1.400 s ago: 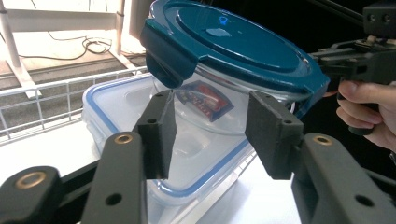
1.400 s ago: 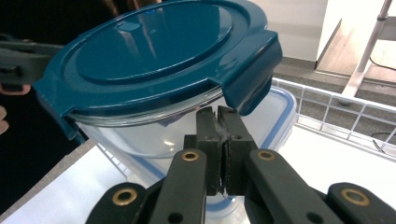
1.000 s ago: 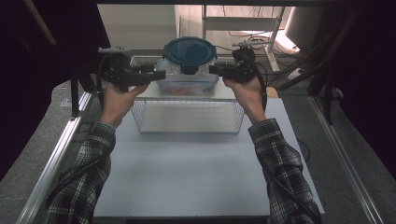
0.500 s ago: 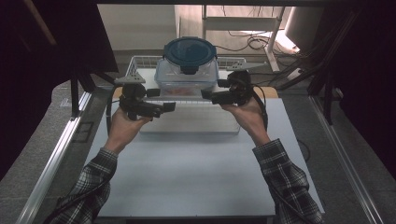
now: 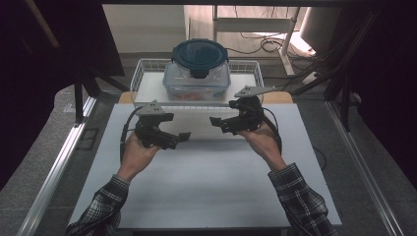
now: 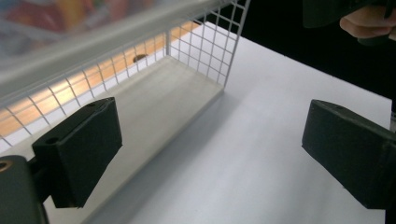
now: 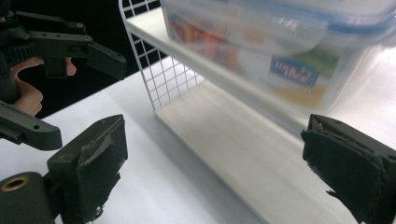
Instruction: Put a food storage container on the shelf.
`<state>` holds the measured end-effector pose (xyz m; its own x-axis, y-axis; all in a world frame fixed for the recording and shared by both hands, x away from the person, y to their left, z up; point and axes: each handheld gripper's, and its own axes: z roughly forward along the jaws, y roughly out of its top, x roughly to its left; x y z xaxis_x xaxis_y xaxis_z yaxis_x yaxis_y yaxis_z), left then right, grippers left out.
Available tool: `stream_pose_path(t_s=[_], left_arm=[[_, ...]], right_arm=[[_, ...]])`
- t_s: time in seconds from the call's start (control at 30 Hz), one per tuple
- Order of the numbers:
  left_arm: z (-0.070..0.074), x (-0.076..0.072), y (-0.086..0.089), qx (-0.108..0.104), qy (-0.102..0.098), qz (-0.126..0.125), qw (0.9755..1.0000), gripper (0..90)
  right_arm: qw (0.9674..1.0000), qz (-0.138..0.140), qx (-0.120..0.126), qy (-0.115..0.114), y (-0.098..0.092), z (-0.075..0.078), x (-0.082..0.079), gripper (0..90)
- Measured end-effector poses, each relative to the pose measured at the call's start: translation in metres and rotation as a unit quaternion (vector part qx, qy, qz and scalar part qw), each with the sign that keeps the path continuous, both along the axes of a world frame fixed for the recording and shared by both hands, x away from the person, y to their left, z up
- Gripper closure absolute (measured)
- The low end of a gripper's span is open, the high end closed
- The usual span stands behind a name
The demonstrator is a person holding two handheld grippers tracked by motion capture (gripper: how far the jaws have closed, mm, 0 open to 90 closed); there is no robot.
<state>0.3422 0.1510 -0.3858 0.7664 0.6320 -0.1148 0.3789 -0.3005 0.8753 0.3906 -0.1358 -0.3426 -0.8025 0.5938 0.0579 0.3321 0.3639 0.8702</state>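
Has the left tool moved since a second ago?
Yes. The left tool has come back toward the person and down: it was level with the lidded food container on the wire rack, and now hangs over the white table, empty jaws just opened.

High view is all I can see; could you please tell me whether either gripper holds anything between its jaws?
Observer: No. The left gripper has its jaws wide apart; they have just been opening, and only the bare white table lies between them.
Operator: Thank you. And the right one?
Observer: The right gripper is the same: its jaws have just been opening and grip nothing. Its black pads look frayed.
Operator: What is inside the clear plastic container with the dark blue lid?
Observer: Colourful printed packets. It stands on the upper shelf of the white wire rack.
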Motion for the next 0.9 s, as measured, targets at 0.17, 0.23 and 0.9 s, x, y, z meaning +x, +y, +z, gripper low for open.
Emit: stream_pose_path(t_s=[0.17, 0.23, 0.9], left_arm=[[-0.01, -0.007, -0.004, 0.002, 0.001, -0.009, 1.0, 4.0], [-0.013, -0.009, -0.005, 0.007, -0.001, -0.011, 0.9999, 3.8], [-0.063, -0.027, -0.006, 0.001, 0.028, -0.02, 0.9994, 2.5]], right_arm=[[1.0, 0.004, -0.004, 0.005, -0.001, -0.013, -0.006, 3.6], [0.9999, 0.006, -0.008, 0.004, -0.002, -0.017, -0.008, 2.7], [0.9995, 0.011, -0.027, 0.008, -0.007, -0.059, -0.029, 0.6]])
